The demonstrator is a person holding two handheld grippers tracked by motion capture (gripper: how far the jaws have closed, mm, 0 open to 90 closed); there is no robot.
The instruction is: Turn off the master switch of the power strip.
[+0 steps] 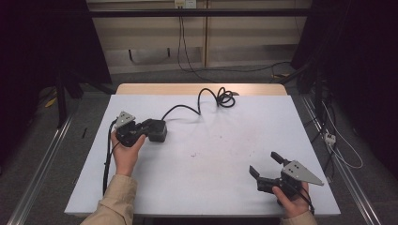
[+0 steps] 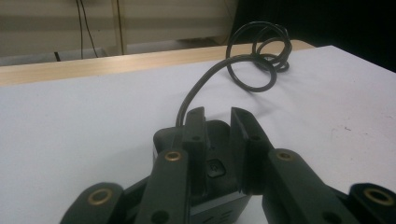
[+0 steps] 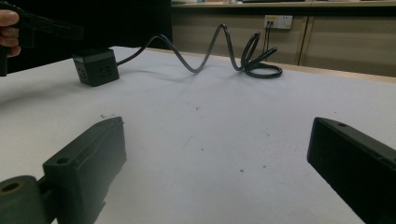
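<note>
Black jaws of the left claw [image 2: 218, 140] stand on either side of the cube [image 2: 212, 168], a black power block with a small button on its top face. In the left gripper view the jaws sit close against the cube's sides and appear clamped on it, though actual contact on the far side is hard to confirm from that angle. In the high view the left claw [image 1: 141, 131] meets the cube [image 1: 157, 130] at the left part of the surface [image 1: 211, 159], with the left hand [image 1: 126, 152] behind it.

Cord [image 1: 187, 108] runs from the cube's far side toward the rear of the surface and ends in a loose coil [image 1: 225, 98] near the back edge. In the left gripper view the cord [image 2: 201, 93] rises from behind the cube and arcs to the coil [image 2: 261, 56].

Right claw [image 1: 267, 165] is at the near right of the surface, jaws wide apart and holding nothing, well apart from the cube. The right hand [image 1: 293, 199] grips it near the surface's front edge. In the right gripper view the right claw [image 3: 217, 158] frames bare surface, with the cube [image 3: 95, 67] far off at upper left and the coil [image 3: 261, 65] beyond.

Surface is white with a few small dark specks near its middle.
</note>
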